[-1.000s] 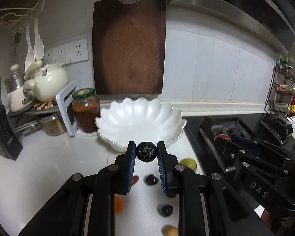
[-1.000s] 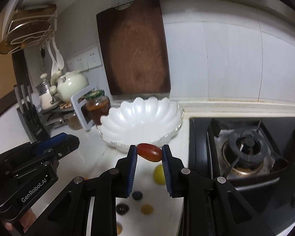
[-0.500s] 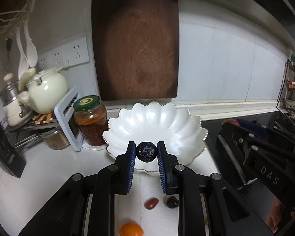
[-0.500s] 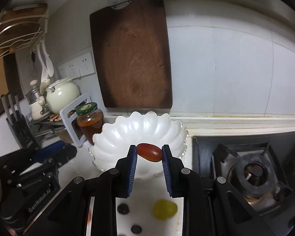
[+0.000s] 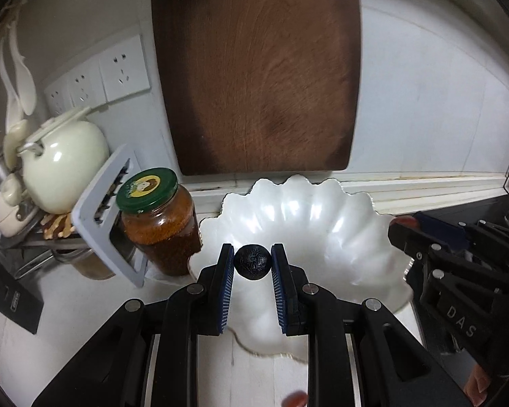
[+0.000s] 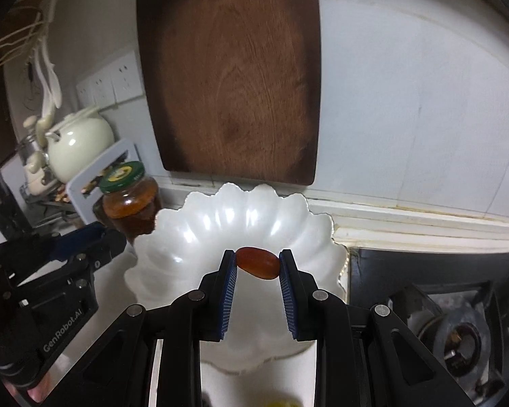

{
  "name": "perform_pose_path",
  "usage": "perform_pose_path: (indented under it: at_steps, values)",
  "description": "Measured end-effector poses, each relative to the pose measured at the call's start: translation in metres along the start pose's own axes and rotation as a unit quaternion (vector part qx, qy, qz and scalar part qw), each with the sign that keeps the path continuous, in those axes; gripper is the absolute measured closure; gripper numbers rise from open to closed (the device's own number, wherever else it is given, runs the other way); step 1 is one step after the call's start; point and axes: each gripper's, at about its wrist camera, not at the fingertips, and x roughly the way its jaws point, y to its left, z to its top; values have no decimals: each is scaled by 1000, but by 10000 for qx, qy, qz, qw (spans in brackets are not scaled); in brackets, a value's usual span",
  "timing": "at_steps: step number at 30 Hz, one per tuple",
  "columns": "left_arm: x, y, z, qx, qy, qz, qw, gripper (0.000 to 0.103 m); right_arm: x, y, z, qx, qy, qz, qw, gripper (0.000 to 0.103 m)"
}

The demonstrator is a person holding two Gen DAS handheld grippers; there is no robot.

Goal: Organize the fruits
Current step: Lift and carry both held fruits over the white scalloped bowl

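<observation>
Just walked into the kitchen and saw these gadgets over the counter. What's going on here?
A person is sorting fruit with a handheld gripper in each hand. The left gripper is shut on a dark wrinkled fruit, the right gripper on a reddish oblong fruit. Both hang over the white scalloped bowl, which looks empty; nothing is released yet.

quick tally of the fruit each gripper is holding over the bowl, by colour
black wrinkled round fruit, in the left gripper: 1
red oval fruit, in the right gripper: 1
total held over the white scalloped bowl: 2
</observation>
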Motion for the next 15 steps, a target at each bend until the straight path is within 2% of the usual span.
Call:
perform_pose_path:
  at_steps: [6, 15]
  values:
    - [37, 2, 17, 38, 295, -45, 9995, 80, 41, -8, 13, 59, 459, 2, 9989, 76]
    - [100, -1, 31, -29, 1045, -243, 9942, 80, 85, -18, 27, -20, 973, -196, 9951, 76]
